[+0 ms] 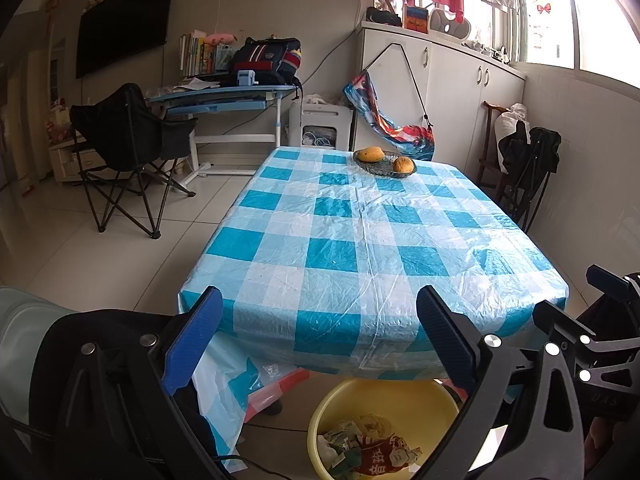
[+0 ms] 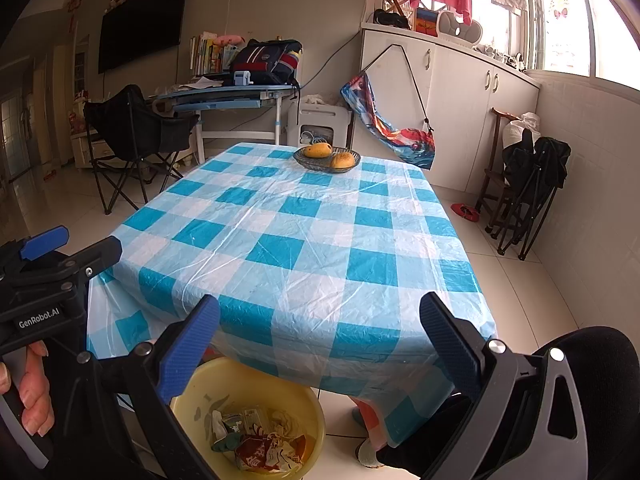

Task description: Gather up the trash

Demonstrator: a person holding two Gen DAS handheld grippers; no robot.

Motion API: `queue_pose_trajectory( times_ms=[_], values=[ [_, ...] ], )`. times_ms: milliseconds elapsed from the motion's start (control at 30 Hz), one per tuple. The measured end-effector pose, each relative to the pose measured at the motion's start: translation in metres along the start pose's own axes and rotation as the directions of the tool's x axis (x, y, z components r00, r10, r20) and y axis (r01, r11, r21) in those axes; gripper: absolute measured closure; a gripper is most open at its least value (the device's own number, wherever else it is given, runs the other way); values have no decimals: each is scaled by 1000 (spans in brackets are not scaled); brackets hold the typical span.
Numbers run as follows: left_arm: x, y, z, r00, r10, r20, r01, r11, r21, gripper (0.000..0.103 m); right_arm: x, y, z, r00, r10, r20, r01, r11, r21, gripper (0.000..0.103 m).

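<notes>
While both claws hang spread wide and hold nothing, the left gripper (image 1: 318, 334) and right gripper (image 2: 320, 340) sit at the near edge of the blue-and-white checked plastic tablecloth (image 1: 360, 236). Below that edge, crumpled paper and wrapper trash (image 2: 260, 440) lies inside the round yellow plastic basin (image 2: 188, 396).

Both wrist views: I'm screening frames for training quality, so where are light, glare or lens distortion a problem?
Left wrist view: the window is blown out to white, straight edges bow and the corners go black. Right wrist view: its window is equally overexposed, sheen streaks the plastic tablecloth, and the yellow basin of trash sits in the table's shade but stays readable.
</notes>
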State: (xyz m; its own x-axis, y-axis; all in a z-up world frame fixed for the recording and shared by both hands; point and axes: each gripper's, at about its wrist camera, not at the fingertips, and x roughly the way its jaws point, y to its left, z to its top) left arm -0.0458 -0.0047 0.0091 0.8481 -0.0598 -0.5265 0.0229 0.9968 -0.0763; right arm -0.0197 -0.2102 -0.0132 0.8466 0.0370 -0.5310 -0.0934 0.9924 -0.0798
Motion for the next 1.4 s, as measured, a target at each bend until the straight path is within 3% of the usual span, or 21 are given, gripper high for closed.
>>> queue_pose_trajectory(
  times_ms=[1400],
  values=[
    [4, -2, 0, 998, 50, -29, -49, 998, 33, 7, 2, -2, -4, 1000, 4, -5, -4, 1000, 1, 7]
  ],
)
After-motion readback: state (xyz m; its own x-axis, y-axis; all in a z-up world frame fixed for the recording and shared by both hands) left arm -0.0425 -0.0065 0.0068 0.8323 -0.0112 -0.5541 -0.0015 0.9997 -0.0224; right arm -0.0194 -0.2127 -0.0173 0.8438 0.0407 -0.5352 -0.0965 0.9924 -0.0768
